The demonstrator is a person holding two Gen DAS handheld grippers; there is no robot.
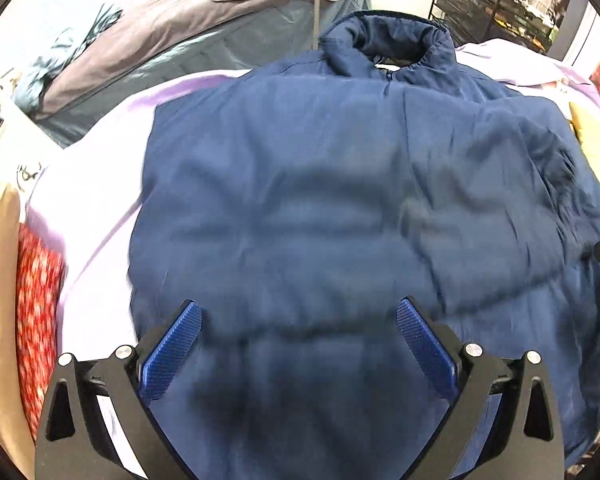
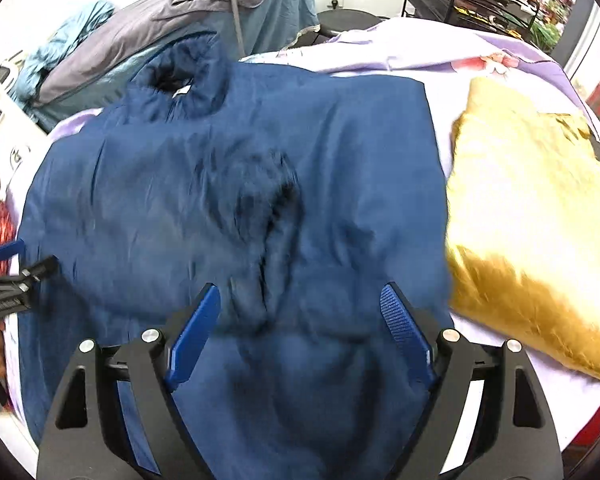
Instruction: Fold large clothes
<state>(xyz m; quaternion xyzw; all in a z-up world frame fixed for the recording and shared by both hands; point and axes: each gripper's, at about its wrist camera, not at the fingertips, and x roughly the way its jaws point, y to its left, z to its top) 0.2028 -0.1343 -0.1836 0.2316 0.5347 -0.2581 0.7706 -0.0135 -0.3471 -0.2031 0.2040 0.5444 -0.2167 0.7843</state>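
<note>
Navy padded jacket [image 1: 320, 200], one in number, lies spread on the lilac bedsheet [image 1: 96, 208], collar [image 1: 396, 44] at the far end. Its quilted shell looks soft, bulky and likely slippery — best taken at a hem or sleeve edge, pinching a thick fold. Left gripper [image 1: 298, 340] and right gripper [image 2: 300, 316] both hang above it, jaws spread wide, nothing between the pads. One gold cushion [image 2: 532, 220] sits just beside the jacket; grey and teal bedding [image 2: 204, 24] is heaped beyond.
</note>
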